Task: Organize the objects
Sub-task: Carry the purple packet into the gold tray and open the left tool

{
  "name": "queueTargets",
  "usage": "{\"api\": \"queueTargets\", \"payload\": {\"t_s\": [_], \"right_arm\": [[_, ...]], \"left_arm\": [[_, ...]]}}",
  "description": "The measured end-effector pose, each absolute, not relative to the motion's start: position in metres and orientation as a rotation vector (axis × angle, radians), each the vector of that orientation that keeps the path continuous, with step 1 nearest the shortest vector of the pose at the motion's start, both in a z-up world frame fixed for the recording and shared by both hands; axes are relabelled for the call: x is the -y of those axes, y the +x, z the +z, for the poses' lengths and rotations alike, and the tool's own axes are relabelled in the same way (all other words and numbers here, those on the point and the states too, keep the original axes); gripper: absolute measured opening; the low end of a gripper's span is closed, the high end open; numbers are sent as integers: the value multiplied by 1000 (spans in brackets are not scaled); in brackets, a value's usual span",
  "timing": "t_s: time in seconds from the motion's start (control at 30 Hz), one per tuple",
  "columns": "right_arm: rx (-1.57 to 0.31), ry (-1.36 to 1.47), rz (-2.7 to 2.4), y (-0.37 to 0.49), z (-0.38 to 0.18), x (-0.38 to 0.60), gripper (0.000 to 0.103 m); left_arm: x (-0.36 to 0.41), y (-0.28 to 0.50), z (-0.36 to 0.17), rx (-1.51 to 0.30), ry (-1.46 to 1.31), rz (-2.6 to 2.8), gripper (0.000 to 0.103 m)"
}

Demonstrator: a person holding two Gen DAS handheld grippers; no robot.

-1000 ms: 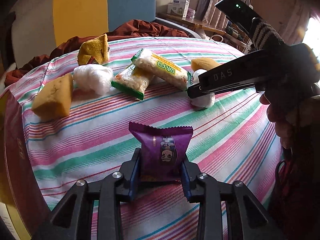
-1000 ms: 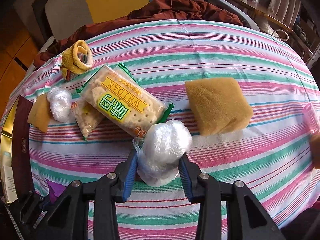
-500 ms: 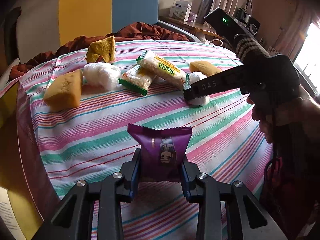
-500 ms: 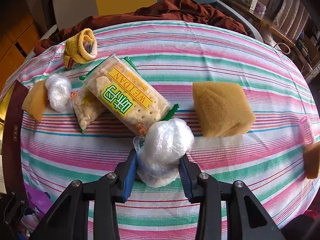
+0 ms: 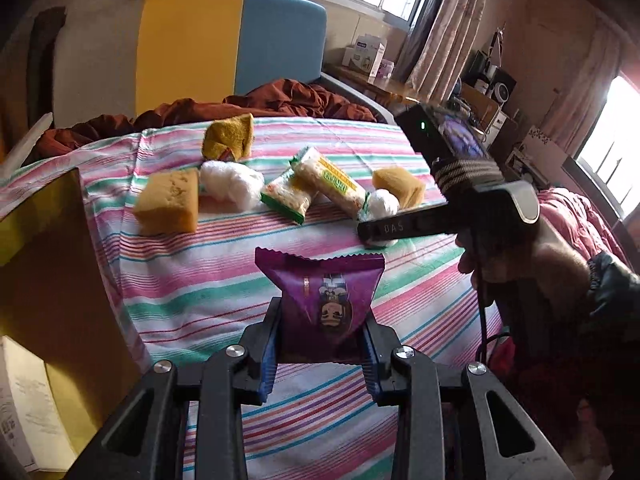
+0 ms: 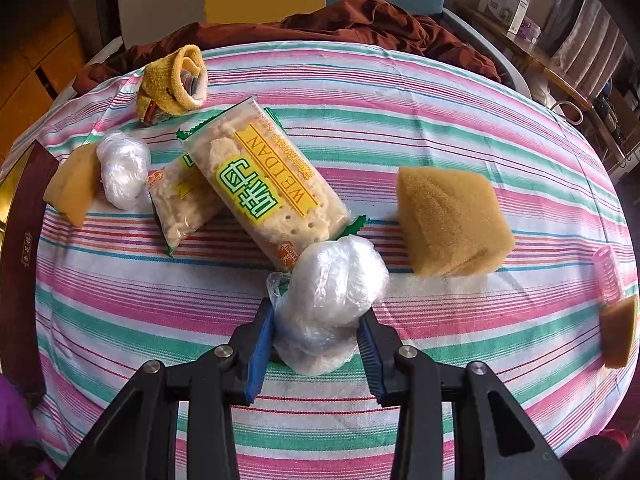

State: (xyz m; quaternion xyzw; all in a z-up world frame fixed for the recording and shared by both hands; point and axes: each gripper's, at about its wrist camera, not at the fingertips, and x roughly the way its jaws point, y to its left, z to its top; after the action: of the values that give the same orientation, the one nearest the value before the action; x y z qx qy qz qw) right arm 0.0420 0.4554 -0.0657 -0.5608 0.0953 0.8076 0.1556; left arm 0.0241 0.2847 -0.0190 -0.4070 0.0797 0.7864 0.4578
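Over striped cloth (image 5: 192, 292), purple packet (image 5: 326, 304) sits clamped between left jaws.

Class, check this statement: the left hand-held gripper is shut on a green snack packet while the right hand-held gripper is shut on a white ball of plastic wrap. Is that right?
Not quite. The left hand-held gripper is shut on a purple snack packet, not a green one, as the left wrist view shows. The rest holds: the right hand-held gripper is shut on the white ball of plastic wrap.

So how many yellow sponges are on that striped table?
3: one sponge right of the cracker packs, one at the left edge, one at the right edge. Others may be hidden.
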Motion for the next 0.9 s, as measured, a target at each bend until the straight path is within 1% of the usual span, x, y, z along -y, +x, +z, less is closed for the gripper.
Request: {"api": "queueTargets", "payload": {"t_s": [0.2, 0.3, 0.37, 0.53, 0.6, 0.73, 0.9], "right_arm": [[-253, -1609, 2315, 40, -66, -453, 39], [-235, -1610, 2315, 40, -67, -450, 39], [-227, -1611, 2315, 39, -67, -448, 39], [-208, -1611, 2312, 37, -66, -444, 39], [-203, -1611, 2312, 37, -67, -446, 39], [-195, -1611, 2311, 37, -67, -446, 39], [-185, -1612, 2311, 39, -68, -445, 39]], "left_arm": [[-216, -8, 27, -31, -934, 2109, 35], [-168, -36, 43, 63, -918, 2243, 35], [-137, -54, 45, 94, -930, 2336, 35], [-69, -89, 18, 155, -1065, 2497, 35], [-55, -97, 2, 153, -1140, 2514, 35], [-44, -100, -26, 150, -1233, 2524, 35], [-47, -100, -48, 137, -1294, 2522, 35]]}}
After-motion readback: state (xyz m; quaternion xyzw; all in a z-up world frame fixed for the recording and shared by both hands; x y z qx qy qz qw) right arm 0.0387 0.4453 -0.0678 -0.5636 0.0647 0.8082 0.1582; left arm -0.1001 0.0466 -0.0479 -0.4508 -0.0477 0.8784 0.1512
